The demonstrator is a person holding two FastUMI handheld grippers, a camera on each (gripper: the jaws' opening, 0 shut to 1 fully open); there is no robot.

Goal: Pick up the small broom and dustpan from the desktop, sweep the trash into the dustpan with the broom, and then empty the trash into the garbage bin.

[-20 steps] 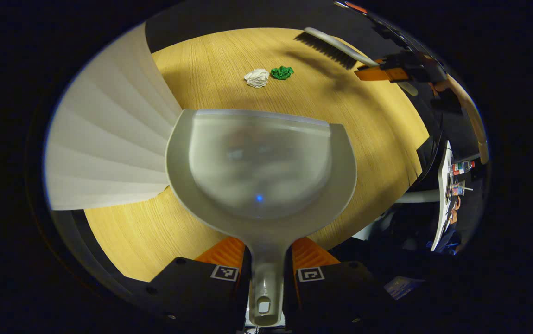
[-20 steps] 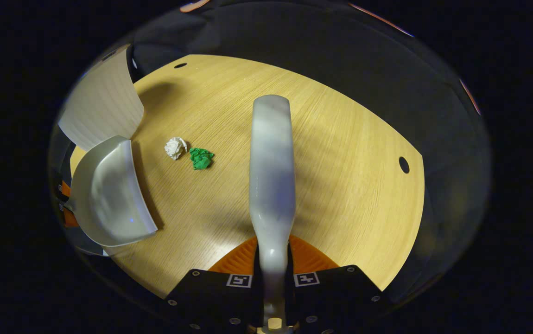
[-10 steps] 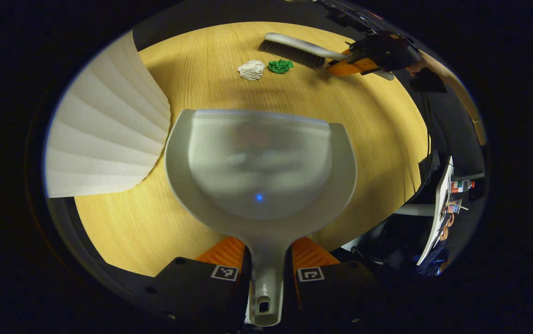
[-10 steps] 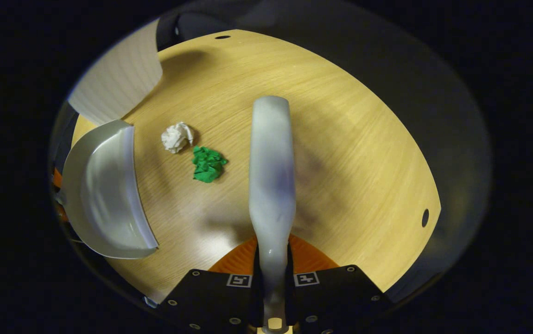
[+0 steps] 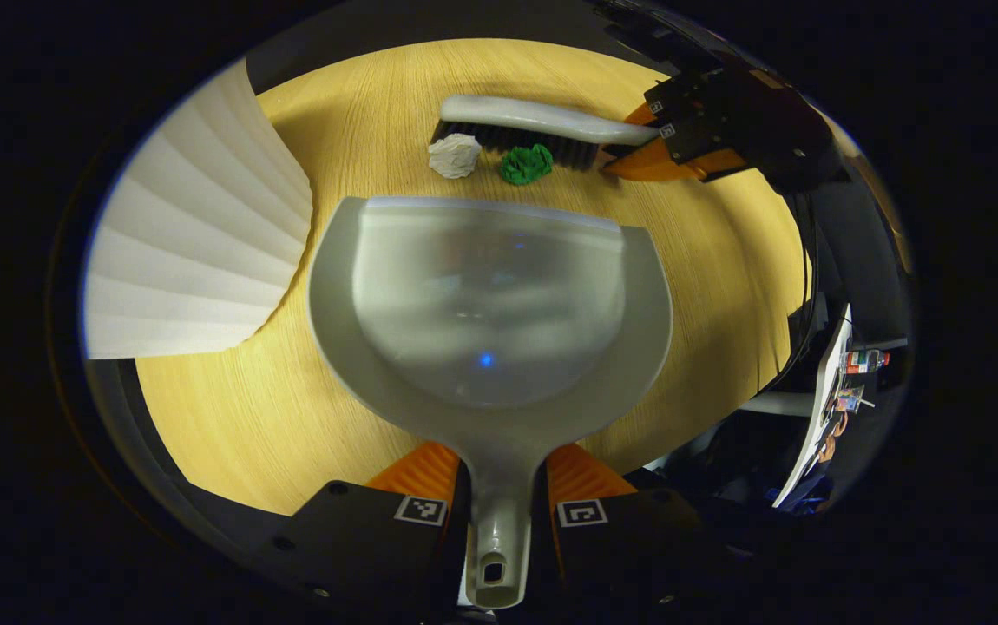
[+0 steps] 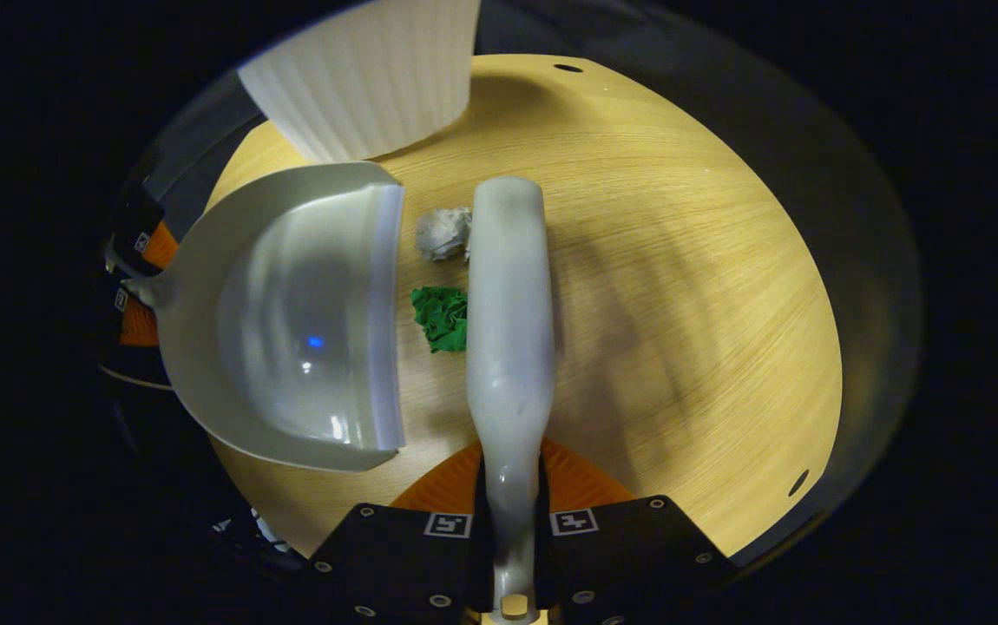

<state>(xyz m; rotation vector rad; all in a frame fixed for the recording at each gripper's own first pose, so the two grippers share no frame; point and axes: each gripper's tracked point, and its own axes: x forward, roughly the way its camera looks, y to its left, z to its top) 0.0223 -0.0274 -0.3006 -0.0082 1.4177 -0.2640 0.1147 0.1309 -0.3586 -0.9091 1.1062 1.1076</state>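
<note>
My left gripper is shut on the handle of the grey dustpan, whose open lip faces the trash on the wooden desktop. A white paper wad and a green paper wad lie just beyond that lip. The small broom rests behind them, bristles touching both wads. My right gripper is shut on the broom handle. In the right gripper view the dustpan sits left of the broom, with the white wad and green wad between them.
A white ribbed garbage bin stands at the desktop's left side beside the dustpan; in the right gripper view the bin is at the top. A cable hole marks the desktop near its edge. Beyond the desktop's right edge another table holds small items.
The broom swung down behind the two wads and now touches them, nudging them toward the dustpan. The dustpan lip is closer to the trash. Both grippers stayed shut.
</note>
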